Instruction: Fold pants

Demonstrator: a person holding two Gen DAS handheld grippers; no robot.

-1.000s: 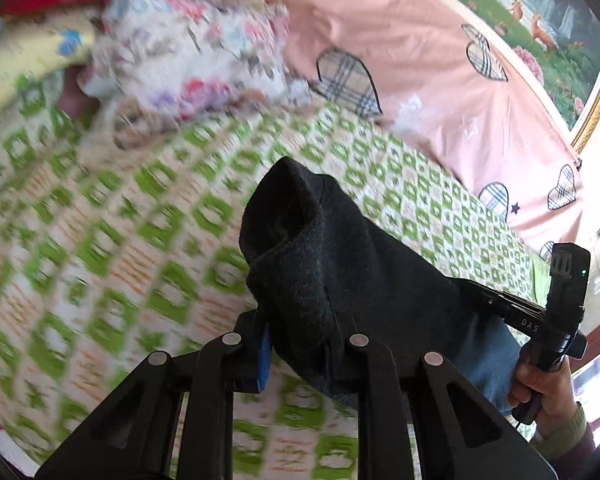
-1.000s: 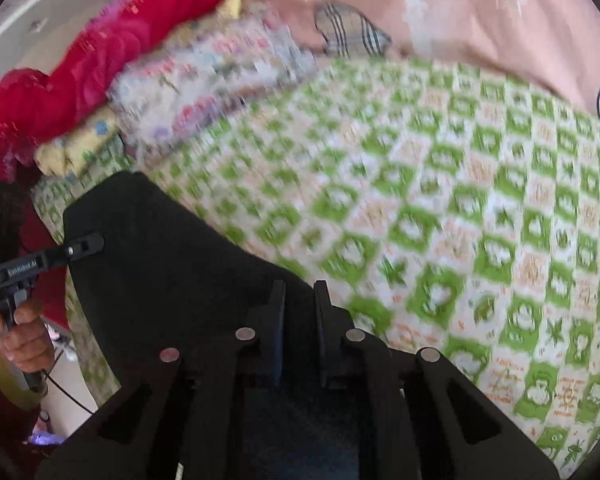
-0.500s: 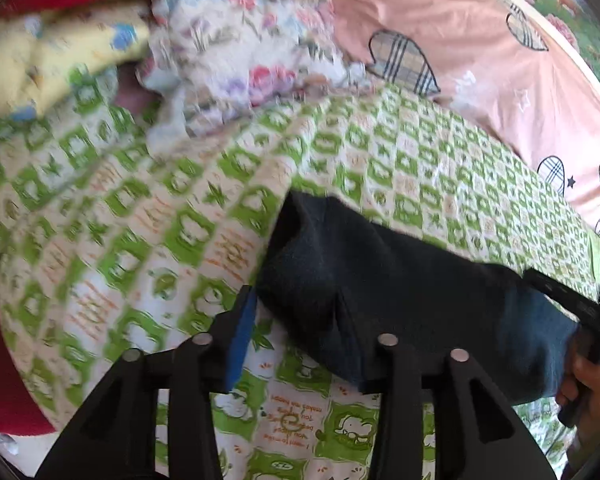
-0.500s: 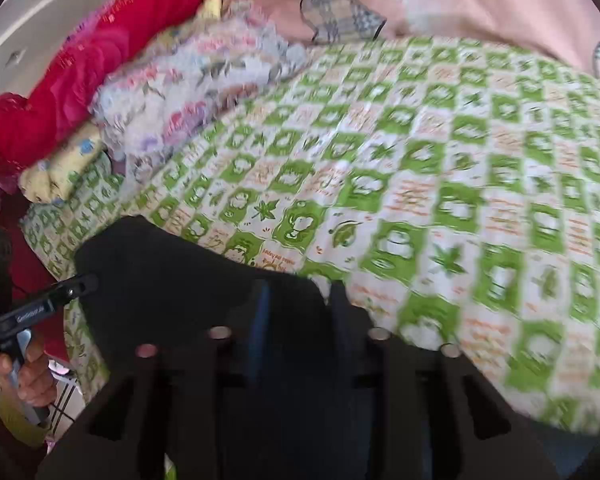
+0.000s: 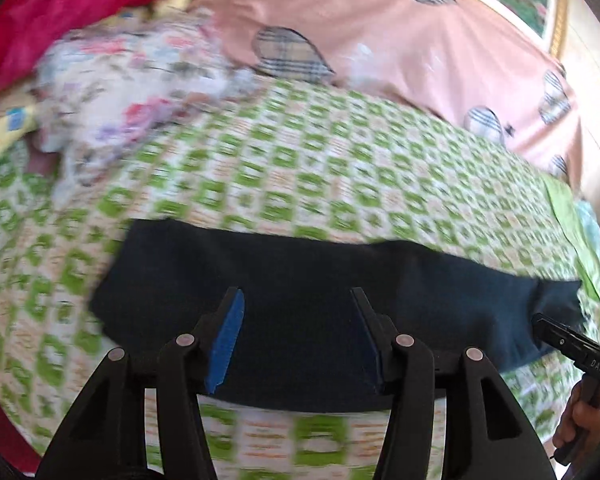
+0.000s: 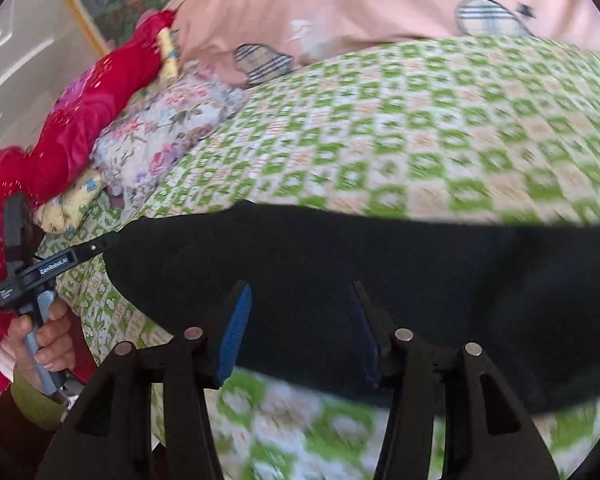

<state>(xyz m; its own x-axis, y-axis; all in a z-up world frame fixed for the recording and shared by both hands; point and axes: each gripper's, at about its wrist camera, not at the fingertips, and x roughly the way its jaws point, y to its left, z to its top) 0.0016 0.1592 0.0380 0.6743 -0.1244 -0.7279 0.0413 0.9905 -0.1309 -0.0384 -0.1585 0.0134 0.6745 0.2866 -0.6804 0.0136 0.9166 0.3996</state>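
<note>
The dark navy pants [image 5: 308,296] lie flat as a long folded band across the green-and-white checked bedspread [image 5: 300,168]; they also show in the right wrist view [image 6: 380,280]. My left gripper [image 5: 298,300] is open and empty, its blue-padded fingers hovering over the near edge of the pants. My right gripper [image 6: 298,296] is also open and empty above the near edge of the pants. The right gripper's body shows at the far right of the left wrist view [image 5: 572,348], and the left gripper's body at the left of the right wrist view [image 6: 40,272].
A floral cloth [image 5: 132,92], a red blanket [image 5: 52,16] and a yellow cloth [image 6: 68,204] are piled at the bed's left end. A pink quilt with plaid hearts [image 5: 380,28] lies along the back. The bed's near edge is just below the grippers.
Both grippers have let go of the pants and opened. The pants, held up bunched a second ago, now lie flat on the bedspread. Both grippers have drawn back slightly.
</note>
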